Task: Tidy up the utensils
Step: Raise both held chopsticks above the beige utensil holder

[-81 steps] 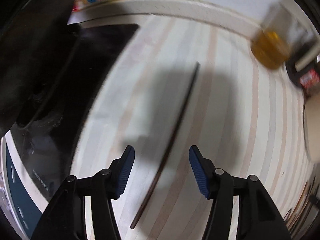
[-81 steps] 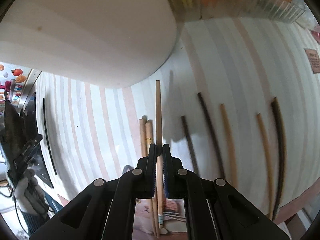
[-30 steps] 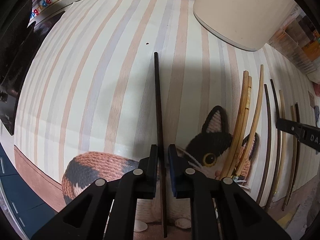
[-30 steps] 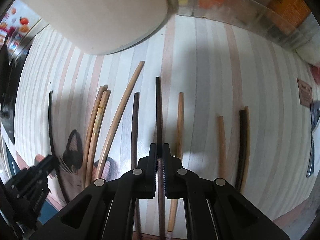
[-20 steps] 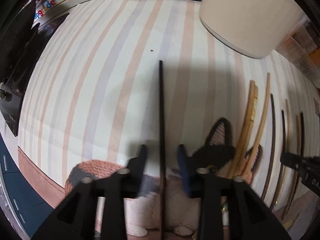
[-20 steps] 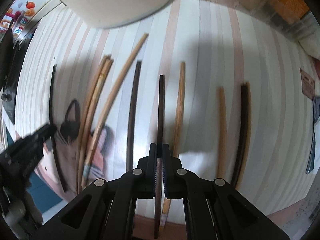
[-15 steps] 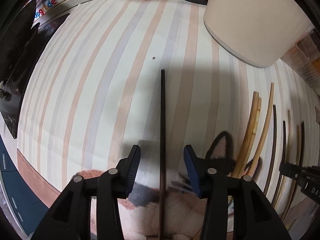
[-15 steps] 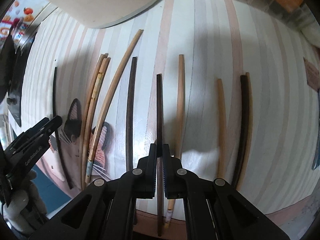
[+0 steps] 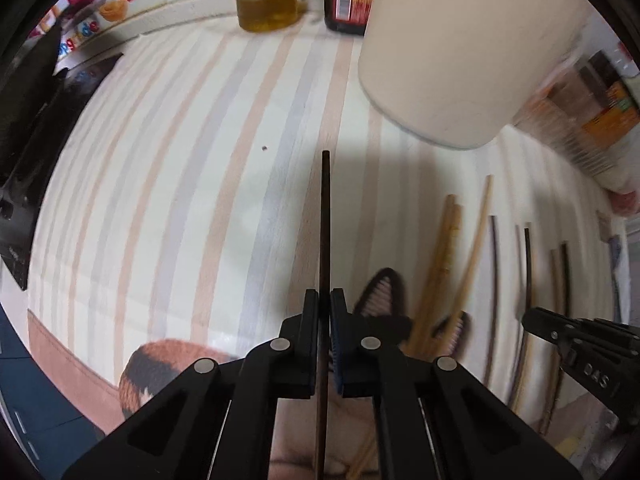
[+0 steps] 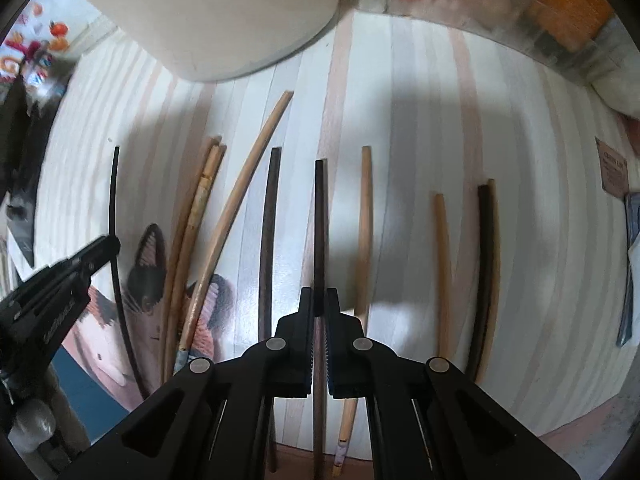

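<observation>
Your left claw [image 9: 324, 300] has re-clenched on the black chopstick [image 9: 325, 216] after releasing it, right claw [image 10: 319, 300] grasps a dark chopstick [image 10: 319, 220]; pairing step, next match mates.

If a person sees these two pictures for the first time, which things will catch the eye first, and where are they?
First, each gripper is shut on one dark chopstick: the left gripper holds a thin black chopstick, the right gripper a dark brown chopstick. Next comes the row of loose chopsticks lying on the striped mat, partly over a printed cat. A large cream container stands behind them.
</observation>
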`<state>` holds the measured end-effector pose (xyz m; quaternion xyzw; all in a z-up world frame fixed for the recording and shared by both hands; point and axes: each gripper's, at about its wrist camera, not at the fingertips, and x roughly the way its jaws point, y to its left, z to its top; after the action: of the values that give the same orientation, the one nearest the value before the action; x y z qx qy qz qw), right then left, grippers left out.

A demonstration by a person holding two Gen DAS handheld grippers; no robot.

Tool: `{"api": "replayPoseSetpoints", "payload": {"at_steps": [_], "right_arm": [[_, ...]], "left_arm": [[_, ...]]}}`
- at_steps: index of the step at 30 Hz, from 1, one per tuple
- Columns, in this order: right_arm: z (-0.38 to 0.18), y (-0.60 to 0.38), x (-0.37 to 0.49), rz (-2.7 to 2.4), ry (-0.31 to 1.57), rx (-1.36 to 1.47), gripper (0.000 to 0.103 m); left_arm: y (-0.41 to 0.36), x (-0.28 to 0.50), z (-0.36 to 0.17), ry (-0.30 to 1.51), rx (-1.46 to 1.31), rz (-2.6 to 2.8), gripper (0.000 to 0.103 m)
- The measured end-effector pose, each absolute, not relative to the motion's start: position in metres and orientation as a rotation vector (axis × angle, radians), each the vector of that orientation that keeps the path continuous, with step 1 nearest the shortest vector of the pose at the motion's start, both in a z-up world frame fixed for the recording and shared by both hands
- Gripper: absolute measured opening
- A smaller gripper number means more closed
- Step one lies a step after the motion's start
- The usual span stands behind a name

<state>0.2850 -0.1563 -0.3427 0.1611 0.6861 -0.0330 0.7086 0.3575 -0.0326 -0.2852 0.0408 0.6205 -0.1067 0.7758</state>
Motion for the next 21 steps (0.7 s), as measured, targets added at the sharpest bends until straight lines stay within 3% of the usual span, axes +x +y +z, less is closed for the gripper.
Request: {"api": "replayPoseSetpoints", "payload": {"at_steps": [10,18,21], "right_arm": [[-0.287,-0.165,0.259,-0.029,1.332,0.397,0.004],[-0.220,-0.176,0.293,0.007,1.098,0.390,0.000],[-0.223,-0.180,0.311,0.050,1.167,0.454,0.000]], "left_arm": [[-0.017,0.338,-0.233,1.238,0.031,-0.256,0.003],[-0.017,0.345,-0.164,1.048,0.000,-0.290,0.003],[-0.018,0.357,-0.158,1.016,0.016,-0.283,0.003]]}}
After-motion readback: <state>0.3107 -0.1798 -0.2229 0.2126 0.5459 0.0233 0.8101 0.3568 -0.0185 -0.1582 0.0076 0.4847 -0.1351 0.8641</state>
